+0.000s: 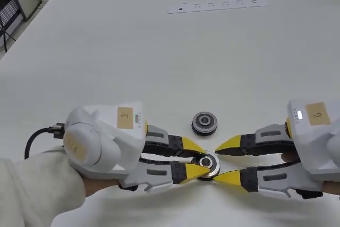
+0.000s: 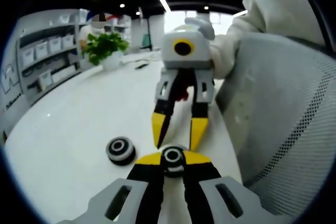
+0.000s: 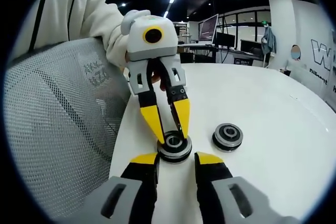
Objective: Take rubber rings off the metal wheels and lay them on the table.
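Observation:
A small metal wheel with a black rubber ring around it lies on the white table near the front edge. My left gripper comes in from the left, its yellow tips closed on the wheel. Facing it from the right, my right gripper stands open, its tips flanking the near side of the same wheel without clamping it. A second wheel, also ringed in black, lies flat just beyond them.
A white power strip lies far back on the table. A black cable trails from the left gripper's body. A grey mesh chair stands close behind the table's front edge. Shelves and a potted plant are far off.

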A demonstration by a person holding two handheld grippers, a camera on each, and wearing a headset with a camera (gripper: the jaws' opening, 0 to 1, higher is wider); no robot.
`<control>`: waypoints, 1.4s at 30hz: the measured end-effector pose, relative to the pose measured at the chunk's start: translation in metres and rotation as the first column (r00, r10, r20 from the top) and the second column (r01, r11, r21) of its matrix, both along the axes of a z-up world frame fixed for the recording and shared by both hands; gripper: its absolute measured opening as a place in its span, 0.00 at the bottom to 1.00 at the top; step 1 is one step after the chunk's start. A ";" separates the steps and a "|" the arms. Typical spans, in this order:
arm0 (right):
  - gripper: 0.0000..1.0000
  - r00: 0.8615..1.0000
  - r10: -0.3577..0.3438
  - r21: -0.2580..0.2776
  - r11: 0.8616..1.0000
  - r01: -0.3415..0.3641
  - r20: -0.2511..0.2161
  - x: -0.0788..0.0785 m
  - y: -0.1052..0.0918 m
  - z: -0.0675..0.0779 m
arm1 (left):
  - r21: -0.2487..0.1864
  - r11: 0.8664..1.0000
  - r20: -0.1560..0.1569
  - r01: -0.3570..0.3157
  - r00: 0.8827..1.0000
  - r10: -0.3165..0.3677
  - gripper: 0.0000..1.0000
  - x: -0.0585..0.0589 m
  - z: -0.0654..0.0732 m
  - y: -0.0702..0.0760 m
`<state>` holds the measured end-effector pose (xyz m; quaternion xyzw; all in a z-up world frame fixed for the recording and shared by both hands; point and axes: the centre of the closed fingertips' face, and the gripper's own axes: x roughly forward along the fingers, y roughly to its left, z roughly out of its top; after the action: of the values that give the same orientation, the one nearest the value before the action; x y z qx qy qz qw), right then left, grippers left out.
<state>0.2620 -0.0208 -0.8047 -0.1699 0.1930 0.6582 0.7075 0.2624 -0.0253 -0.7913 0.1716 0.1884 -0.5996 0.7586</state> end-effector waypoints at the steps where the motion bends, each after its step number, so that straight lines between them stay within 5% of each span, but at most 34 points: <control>1: 0.26 1.000 0.003 0.000 1.000 -0.003 0.004 0.000 0.001 0.000 | 0.000 1.000 -0.001 -0.001 1.000 0.001 0.14 0.000 0.000 0.000; 30: 0.12 1.000 -0.005 -0.020 1.000 0.004 -0.029 0.000 -0.005 -0.002 | -0.002 1.000 0.004 -0.009 1.000 0.009 0.14 -0.001 0.001 -0.002; 34: 0.02 0.998 -0.031 -0.029 0.999 0.029 -0.047 0.003 -0.008 -0.002 | -0.002 1.000 0.005 -0.010 1.000 0.010 0.14 -0.001 0.001 -0.002; 38: 0.02 0.999 -0.030 -0.053 0.998 0.028 -0.029 0.003 -0.009 -0.003 | -0.003 1.000 0.005 -0.011 1.000 0.011 0.14 -0.001 0.001 -0.001; 42: 0.03 0.996 -0.055 -0.097 0.994 0.048 -0.070 0.004 -0.010 -0.006 | -0.004 1.000 0.005 -0.011 1.000 0.011 0.14 -0.001 0.001 -0.001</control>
<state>0.2657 -0.0303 -0.8110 -0.1745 0.2539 0.6357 0.7078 0.2611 -0.0264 -0.7904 0.1709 0.1862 -0.5955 0.7626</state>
